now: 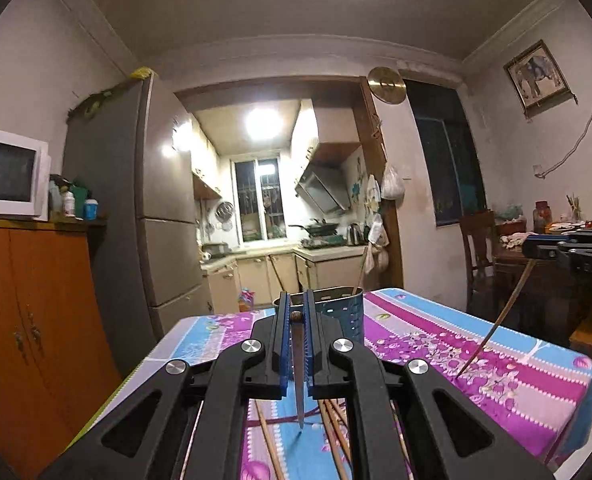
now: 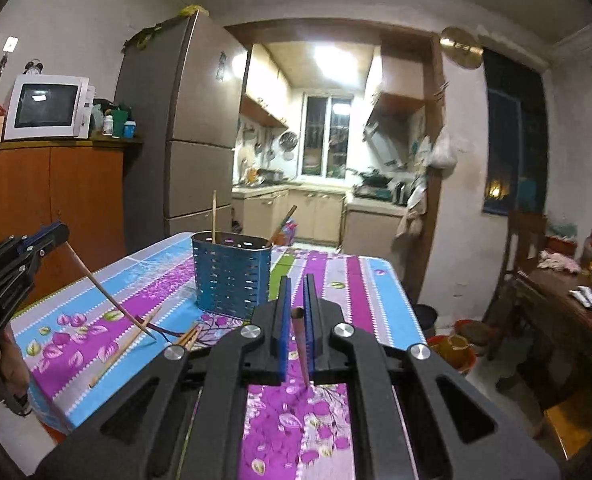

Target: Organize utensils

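Each gripper pinches one thin, tapered wooden chopstick hanging tip-down — left gripper [image 1: 295, 312] at its chopstick [image 1: 299, 380], right gripper [image 2: 296, 300] at its own [image 2: 302, 348] — with the perforated blue holder [image 2: 232, 276] at centre frame.

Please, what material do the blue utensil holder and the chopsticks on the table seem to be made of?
Blue utensil holder: probably thin painted metal, since its wall has punched slots and a slight sheen; hard plastic is possible. Chopsticks: probably wood or bamboo, being matte tan-brown and slender, including the one in the left gripper and the one in the right gripper.
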